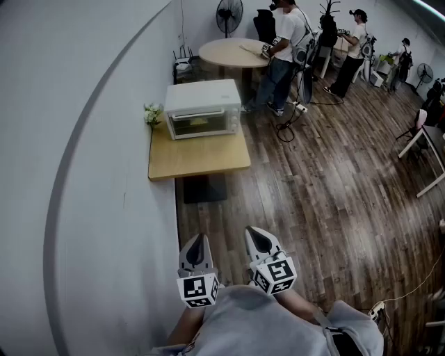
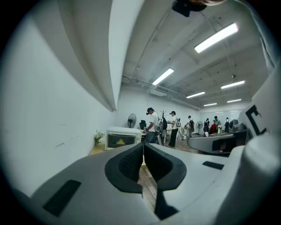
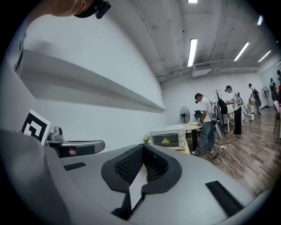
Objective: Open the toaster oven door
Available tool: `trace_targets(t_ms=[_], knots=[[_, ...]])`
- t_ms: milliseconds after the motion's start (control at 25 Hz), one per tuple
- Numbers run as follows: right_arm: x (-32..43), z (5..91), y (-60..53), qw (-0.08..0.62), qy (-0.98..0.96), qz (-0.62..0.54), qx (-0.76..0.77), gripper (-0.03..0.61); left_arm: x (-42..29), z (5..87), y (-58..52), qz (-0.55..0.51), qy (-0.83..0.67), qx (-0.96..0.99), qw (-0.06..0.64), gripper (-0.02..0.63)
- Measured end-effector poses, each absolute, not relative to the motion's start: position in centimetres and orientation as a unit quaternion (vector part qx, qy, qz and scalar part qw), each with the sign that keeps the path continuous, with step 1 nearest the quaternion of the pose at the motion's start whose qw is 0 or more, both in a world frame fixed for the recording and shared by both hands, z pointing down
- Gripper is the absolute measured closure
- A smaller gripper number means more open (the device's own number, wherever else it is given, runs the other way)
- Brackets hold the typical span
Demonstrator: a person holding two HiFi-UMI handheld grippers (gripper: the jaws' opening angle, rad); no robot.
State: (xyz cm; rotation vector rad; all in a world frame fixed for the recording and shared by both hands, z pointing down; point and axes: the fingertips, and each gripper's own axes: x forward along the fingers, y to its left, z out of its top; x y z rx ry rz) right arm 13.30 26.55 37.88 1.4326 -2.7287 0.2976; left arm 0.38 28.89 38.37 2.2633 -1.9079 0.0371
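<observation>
left gripper: jaws together, nothing between | right gripper: jaws together, nothing between | pose: side by side, close to torso

On wooden table: toaster oven, flowers

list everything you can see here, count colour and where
wall: 1, white, beside the person
floor: 1, dark wood planks
low table: 1, light wood, against the wall
toaster oven: 1, white, door shut, on the low table
flowers: 1 small bunch, white, between the toaster oven and the wall
round table: 1, light wood, behind the toaster oven
fan: 2, dark, one behind the round table, one across the room
people: at least 3, standing at the far end
left gripper: 1, grey, shut, empty, close to the person's body
right gripper: 1, grey, shut, empty, beside the left gripper
</observation>
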Motion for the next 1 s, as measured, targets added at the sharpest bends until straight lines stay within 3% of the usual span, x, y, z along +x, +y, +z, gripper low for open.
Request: trace_targets(t_ms=[1000], knots=[[11.1, 37.6, 27.3, 0.014, -0.877, 0.096, 0.47, 0.58, -1.9, 38.1, 29.8, 0.012, -0.641, 0.764, 0.081, 0.604]])
